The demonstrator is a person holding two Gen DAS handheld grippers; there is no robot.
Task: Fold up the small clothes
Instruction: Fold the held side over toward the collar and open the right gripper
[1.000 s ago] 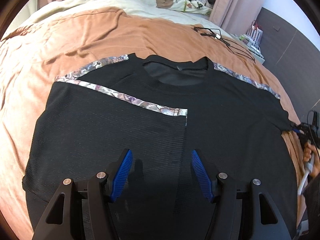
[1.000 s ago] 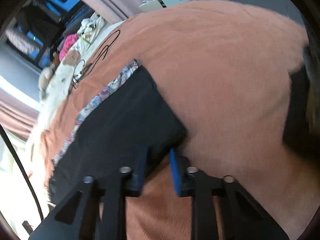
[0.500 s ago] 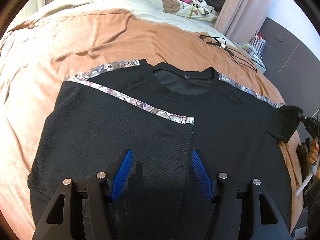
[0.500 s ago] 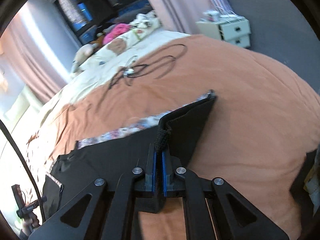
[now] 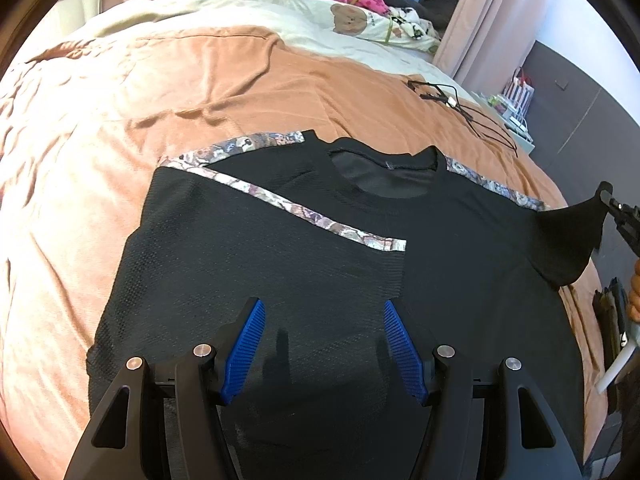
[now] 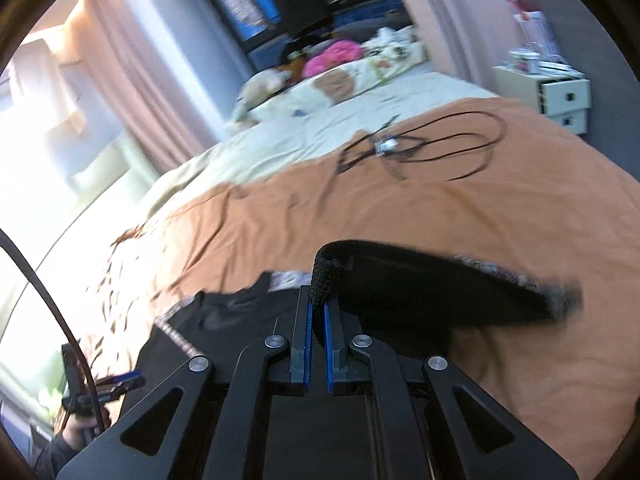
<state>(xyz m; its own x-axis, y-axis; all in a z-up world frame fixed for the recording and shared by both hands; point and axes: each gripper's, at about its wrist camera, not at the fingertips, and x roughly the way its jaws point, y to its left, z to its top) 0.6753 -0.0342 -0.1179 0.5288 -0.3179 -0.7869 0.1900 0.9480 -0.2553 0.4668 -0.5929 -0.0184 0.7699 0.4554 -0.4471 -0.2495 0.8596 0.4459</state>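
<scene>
A black T-shirt (image 5: 320, 248) with floral shoulder trim lies flat on the orange blanket, its left sleeve folded across the chest. My left gripper (image 5: 323, 312) is open and empty, hovering over the shirt's lower middle. My right gripper (image 6: 317, 304) is shut on the hem of the right sleeve (image 6: 420, 284) and holds it lifted off the bed. That raised sleeve (image 5: 568, 240) also shows at the right edge of the left wrist view, with the right gripper (image 5: 612, 204) at its tip.
The orange blanket (image 5: 180, 92) covers the bed. A black cable (image 6: 432, 148) lies on it beyond the shirt. Pillows and soft toys (image 5: 352, 12) sit at the head. A white bedside drawer unit (image 6: 560, 96) stands to the right.
My right gripper closed on the right sleeve hem and lifted it up off the blanket. My left gripper stayed open and drew back a little over the shirt.
</scene>
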